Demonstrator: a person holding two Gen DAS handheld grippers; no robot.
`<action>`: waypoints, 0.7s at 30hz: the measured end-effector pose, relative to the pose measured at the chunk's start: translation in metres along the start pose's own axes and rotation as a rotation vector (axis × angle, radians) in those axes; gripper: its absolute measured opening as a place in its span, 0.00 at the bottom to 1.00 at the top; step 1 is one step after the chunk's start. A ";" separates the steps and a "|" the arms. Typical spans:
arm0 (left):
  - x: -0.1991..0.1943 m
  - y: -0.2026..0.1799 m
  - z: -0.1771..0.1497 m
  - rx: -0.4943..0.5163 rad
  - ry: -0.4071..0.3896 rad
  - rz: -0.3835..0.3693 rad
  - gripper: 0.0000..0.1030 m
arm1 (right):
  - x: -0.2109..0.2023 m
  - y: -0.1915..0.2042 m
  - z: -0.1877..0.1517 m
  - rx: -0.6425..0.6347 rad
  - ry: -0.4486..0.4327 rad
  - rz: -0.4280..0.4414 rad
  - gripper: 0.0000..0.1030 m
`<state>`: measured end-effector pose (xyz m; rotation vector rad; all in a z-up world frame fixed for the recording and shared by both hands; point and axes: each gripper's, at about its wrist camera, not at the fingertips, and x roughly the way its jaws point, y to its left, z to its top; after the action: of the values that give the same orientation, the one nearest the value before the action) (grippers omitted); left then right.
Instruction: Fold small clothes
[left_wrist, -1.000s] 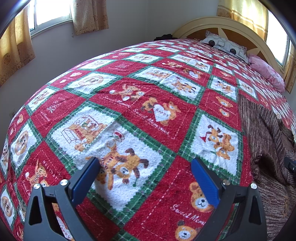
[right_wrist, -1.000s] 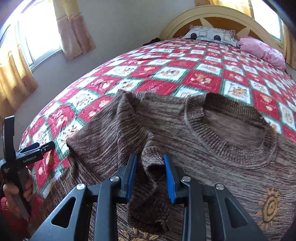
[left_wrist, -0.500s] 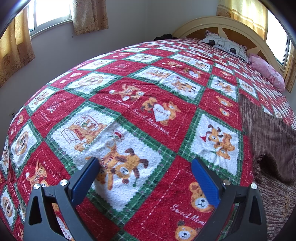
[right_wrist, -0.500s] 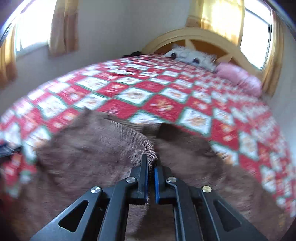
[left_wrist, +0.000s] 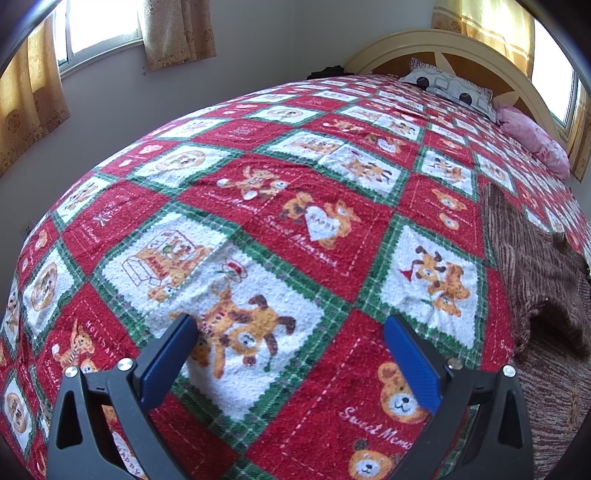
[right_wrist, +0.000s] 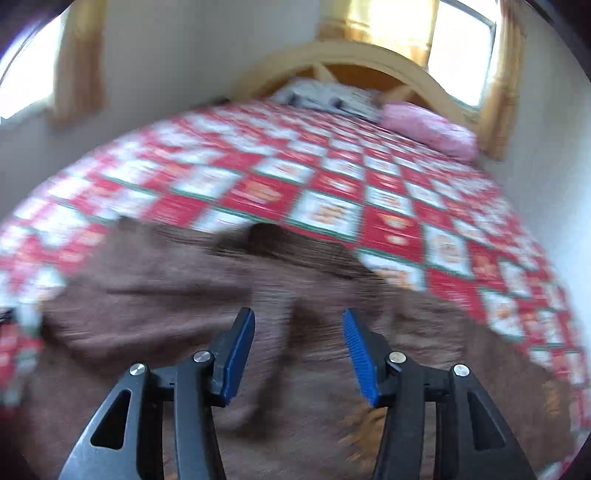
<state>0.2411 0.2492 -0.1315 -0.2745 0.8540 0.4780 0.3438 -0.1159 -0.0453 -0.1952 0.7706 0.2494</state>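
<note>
A brown marled knitted sweater (right_wrist: 155, 295) lies spread on the bed, over a red, white and green checked bedspread printed with bears and reindeer (left_wrist: 258, 206). In the left wrist view only its edge shows, at the right side of the bed, with a fold of knit raised near the bedspread's near right part. In the right wrist view, which is blurred, the sweater fills the near part of the bed and its dark neck opening sits toward the bed's middle.

The right gripper (right_wrist: 298, 332), black with blue pads, hovers over the sweater; its jaws are opening, with a clear gap between the pads and no cloth pinched in them, though a ridge of knit runs below the gap.

The left gripper (left_wrist: 288, 332) stands wide apart over the bare bedspread, holding nothing, well to the left of the sweater's edge.

At the head of the bed a grey patterned pillow (left_wrist: 448, 86) and a pink pillow (left_wrist: 535, 138) rest against the cream arched wooden headboard (left_wrist: 424, 40).
</note>
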 end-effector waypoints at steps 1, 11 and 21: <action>0.000 0.000 0.000 0.003 0.001 0.005 1.00 | -0.008 0.009 -0.004 -0.023 -0.006 0.047 0.50; -0.014 -0.020 0.013 0.000 0.044 -0.059 1.00 | 0.005 0.051 -0.054 -0.143 0.163 0.252 0.50; -0.034 -0.146 0.049 0.194 -0.047 -0.169 1.00 | -0.058 -0.035 -0.063 0.213 0.102 0.354 0.50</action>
<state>0.3280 0.1340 -0.0680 -0.1544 0.8177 0.2404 0.2725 -0.1741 -0.0456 0.1333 0.9261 0.4923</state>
